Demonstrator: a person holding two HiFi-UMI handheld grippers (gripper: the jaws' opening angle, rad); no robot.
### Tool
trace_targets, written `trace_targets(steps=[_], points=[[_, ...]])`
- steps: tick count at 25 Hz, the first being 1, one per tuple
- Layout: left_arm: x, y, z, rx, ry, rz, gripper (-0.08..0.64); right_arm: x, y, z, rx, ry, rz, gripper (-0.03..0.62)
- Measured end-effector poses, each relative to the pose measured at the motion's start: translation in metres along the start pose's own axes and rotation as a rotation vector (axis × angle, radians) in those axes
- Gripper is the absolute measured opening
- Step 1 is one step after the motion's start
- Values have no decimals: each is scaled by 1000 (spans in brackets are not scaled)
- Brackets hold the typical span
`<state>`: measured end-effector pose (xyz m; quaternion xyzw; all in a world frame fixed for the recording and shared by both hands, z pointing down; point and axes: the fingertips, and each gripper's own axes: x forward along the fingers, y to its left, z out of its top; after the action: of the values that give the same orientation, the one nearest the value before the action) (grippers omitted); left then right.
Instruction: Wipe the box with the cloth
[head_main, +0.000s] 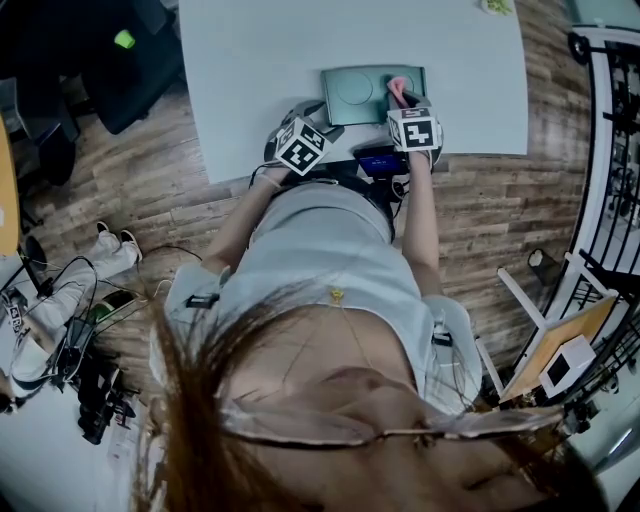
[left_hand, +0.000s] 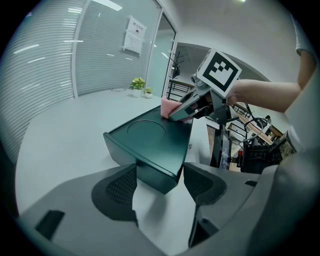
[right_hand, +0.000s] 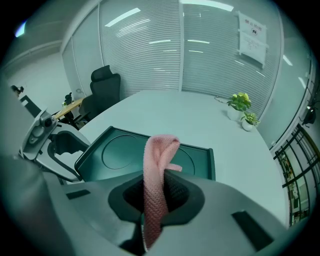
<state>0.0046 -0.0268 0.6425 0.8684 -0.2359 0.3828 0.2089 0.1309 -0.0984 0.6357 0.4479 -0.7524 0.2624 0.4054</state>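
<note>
Dark-green and rectangular, the box (head_main: 360, 93) lies flat on a pale, smooth table (head_main: 260, 60) in the head view, close to the table's near edge. Its top has a raised rim and a round groove pressed into it. The left gripper (head_main: 328, 118) sits at the box's near left corner. The right gripper (head_main: 403, 100) reaches over the box's right end with a pink cloth (head_main: 397, 88). Wood-plank floor (head_main: 520, 200) surrounds the table.

In the left gripper view, the left gripper (left_hand: 160, 185) stands open, its grey jaws with their dark meshed lining spread to either side of the box's (left_hand: 150, 137) sharp near corner. A sliver of table (left_hand: 65, 135) shows between the box and the right-hand jaw. At the box's far end, the right gripper (left_hand: 182, 111) presses the cloth (left_hand: 166, 106) against the top's edge.

In the right gripper view, the right gripper (right_hand: 159, 197) is clenched on the cloth (right_hand: 159, 150), a knitted strip with a fine ribbed weave that stands up from the jaws and folds over above the box (right_hand: 120, 155). The left gripper (right_hand: 55, 155) shows at the box's left end. Two small potted plants (right_hand: 242, 107) stand on the table well beyond the box.
</note>
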Motion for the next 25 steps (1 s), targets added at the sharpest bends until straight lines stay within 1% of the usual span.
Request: trace_targets(steps=[6,11,16,19,22,25], points=[[-2,1,-2,-1,2,-1,290,3,12,2,27,-11,9,37],[0,2,-2,0,2,0,290,4,12,2,22,-5,4,37],[1,1,-1,-1,3,-3,290,2,21,5,47,-26,46,37],[1,1,-1,-3,-1,-1,291,3,23,6,41,-25,58,37],[1,0,-1,-5,-3,-2,290,5,32,8,60,-32,98,37],[1,1,0,-7,-1,-3,290,7,41,12,57,-36,113,37]])
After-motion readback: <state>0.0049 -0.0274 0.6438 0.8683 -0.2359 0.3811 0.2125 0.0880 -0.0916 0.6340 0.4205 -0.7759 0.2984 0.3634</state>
